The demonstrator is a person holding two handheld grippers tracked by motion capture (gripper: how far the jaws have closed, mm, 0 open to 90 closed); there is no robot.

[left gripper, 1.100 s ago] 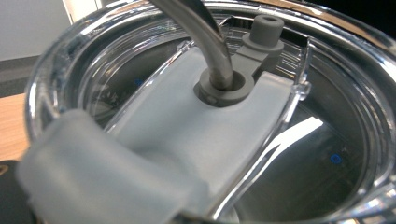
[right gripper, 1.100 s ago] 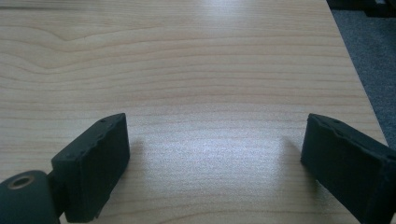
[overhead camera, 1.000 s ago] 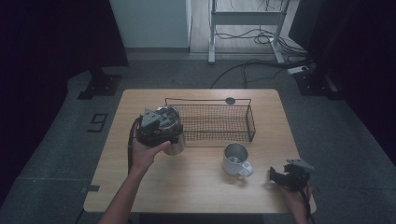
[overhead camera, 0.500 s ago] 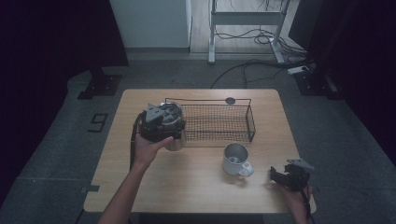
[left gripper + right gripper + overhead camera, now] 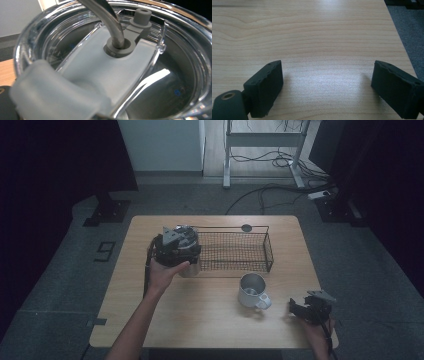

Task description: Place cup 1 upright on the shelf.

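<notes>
Looking down from the high view, we see the left tongs (image 5: 176, 246) held above the left end of a wire basket (image 5: 235, 251) on the desk (image 5: 200, 320). A steel tumbler (image 5: 190, 266) hangs beneath them, just at the basket's left edge; whether it touches the desk or the wire we cannot tell. The person's left hand (image 5: 162, 272) wraps the tool from below. A white mug (image 5: 252, 291) stands on the desk in front of the basket, well apart from the tumbler. The right tongs (image 5: 309, 309) rest near the desk's front right corner, beside the mug but not touching it. A small dark disc (image 5: 246, 227) lies behind the basket.

In the left gripper view, we look straight onto the tumbler's clear lid (image 5: 105, 72), very close. A metal straw (image 5: 107, 22) passes through a grey ring in the lid, and a grey plug (image 5: 142, 17) stands next to it. A frosted tab crosses the lid toward us. We cannot see the pads themselves here, yet the tumbler sits right against the camera, so we take the left tongs as clamped on it.

In the right gripper view, we see the right tongs (image 5: 327, 87) with both black pads standing apart over bare wood. They have just been closing somewhat, with nothing between them.
</notes>
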